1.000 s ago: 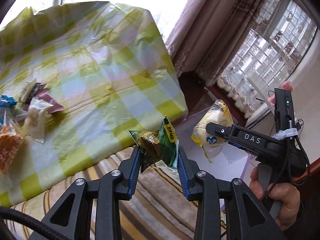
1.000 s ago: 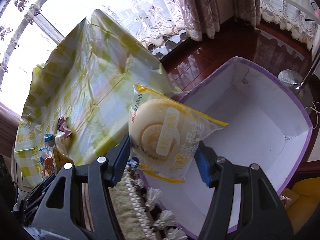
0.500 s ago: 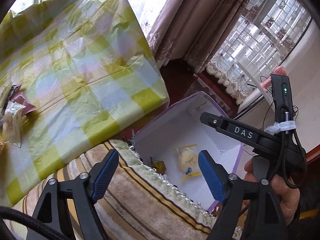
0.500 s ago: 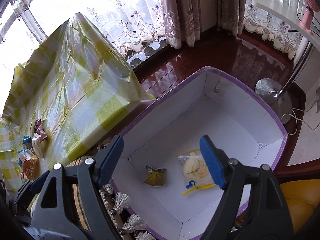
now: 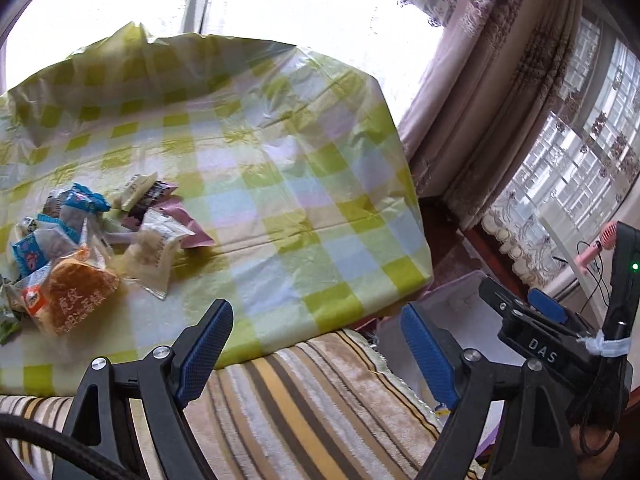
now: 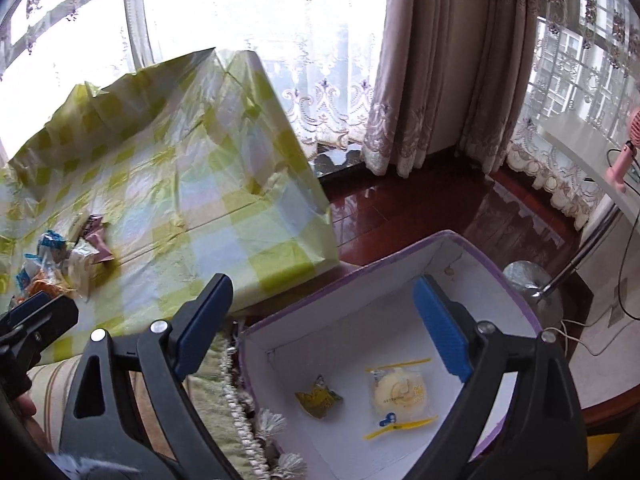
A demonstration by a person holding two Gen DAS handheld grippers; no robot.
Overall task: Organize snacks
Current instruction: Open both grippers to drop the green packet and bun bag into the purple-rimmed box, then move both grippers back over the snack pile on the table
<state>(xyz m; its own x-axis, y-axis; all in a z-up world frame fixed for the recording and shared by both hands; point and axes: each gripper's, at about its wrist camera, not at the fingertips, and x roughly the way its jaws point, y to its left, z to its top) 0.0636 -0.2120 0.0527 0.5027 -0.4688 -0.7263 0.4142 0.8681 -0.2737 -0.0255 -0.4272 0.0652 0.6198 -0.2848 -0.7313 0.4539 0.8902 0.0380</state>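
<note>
Both hand-held grippers are now empty with their blue-padded jaws wide apart. A second ago the left gripper [image 5: 316,354] was clamped on a small green snack packet, and the right gripper [image 6: 324,326] held a round yellow cake in clear wrap. Both sets of jaws have just been opening, and nothing sits between either pair.

In the right wrist view, both released snacks lie on the white floor of the purple-rimmed box [image 6: 496,268] at the lower right of the frame: the green packet [image 6: 319,398] to the left and the yellow cake [image 6: 398,392] to its right, near each other but apart. So two snacks appear to be sorted.

The left wrist view has swung away from the box toward the table. The remaining pile of snacks [image 5: 80,248] lies at the left edge of that frame on a checked green and white tablecloth [image 5: 280,184]. It looks like the next source of items.

The cloth around the pile is bare, with plenty of room toward the middle and right of the frame. The table's near edge drops onto a striped blanket [image 5: 304,408] along the bottom of the frame. The box sits lower, just past the table's corner, with its rim close to the blanket's fringed edge. The box floor is mostly open.
</note>
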